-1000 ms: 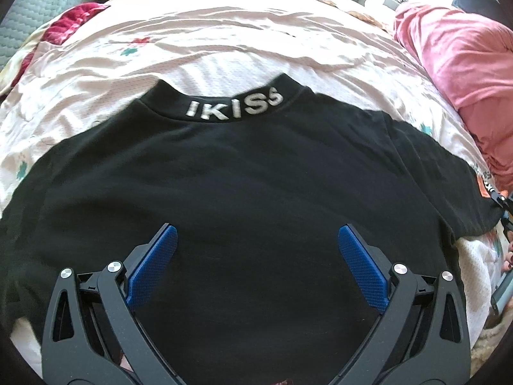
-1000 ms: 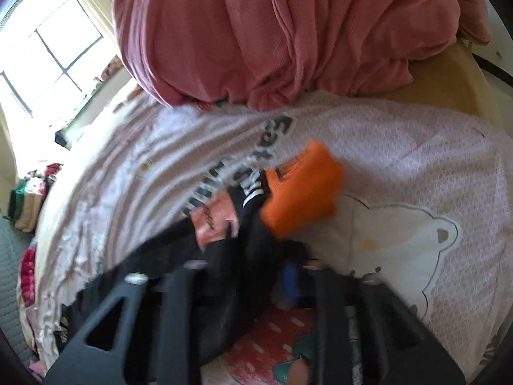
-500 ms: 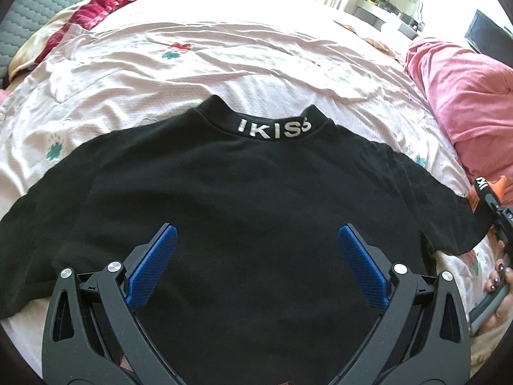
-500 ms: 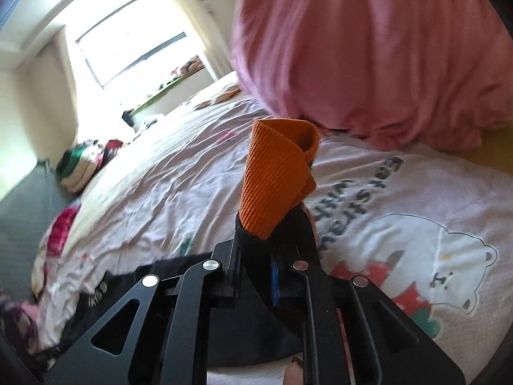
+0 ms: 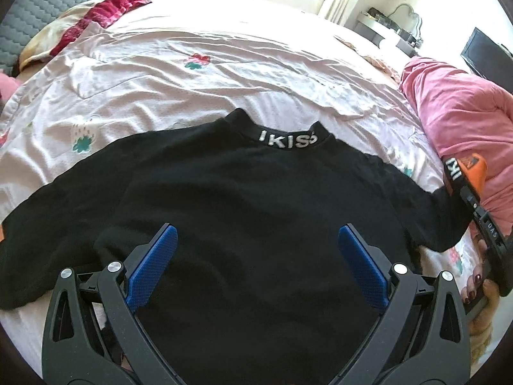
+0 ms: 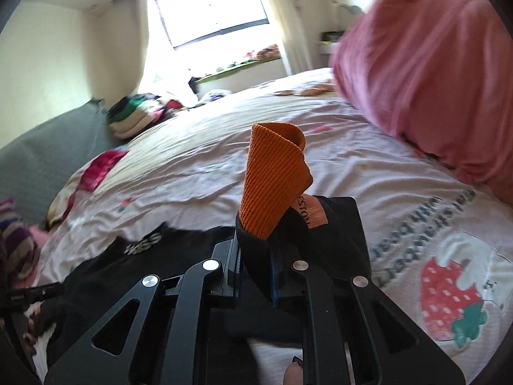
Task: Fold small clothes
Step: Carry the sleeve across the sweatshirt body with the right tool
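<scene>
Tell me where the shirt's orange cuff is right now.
The orange cuff is pinched in the right gripper, sticking up above the bedsheet; in the left wrist view it's far right, beside the pink blanket.

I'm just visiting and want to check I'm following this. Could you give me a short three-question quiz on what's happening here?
1. True or false: the left claw is clamped on the black short-sleeved shirt.
2. What does the right claw pinch?
A. pink blanket
B. the shirt's sleeve with the orange ribbed cuff
C. nothing
3. What white letters show on the shirt's collar?

Key: 1 false, it hangs open above the shirt; 2 B; 3 IKISS.
</scene>
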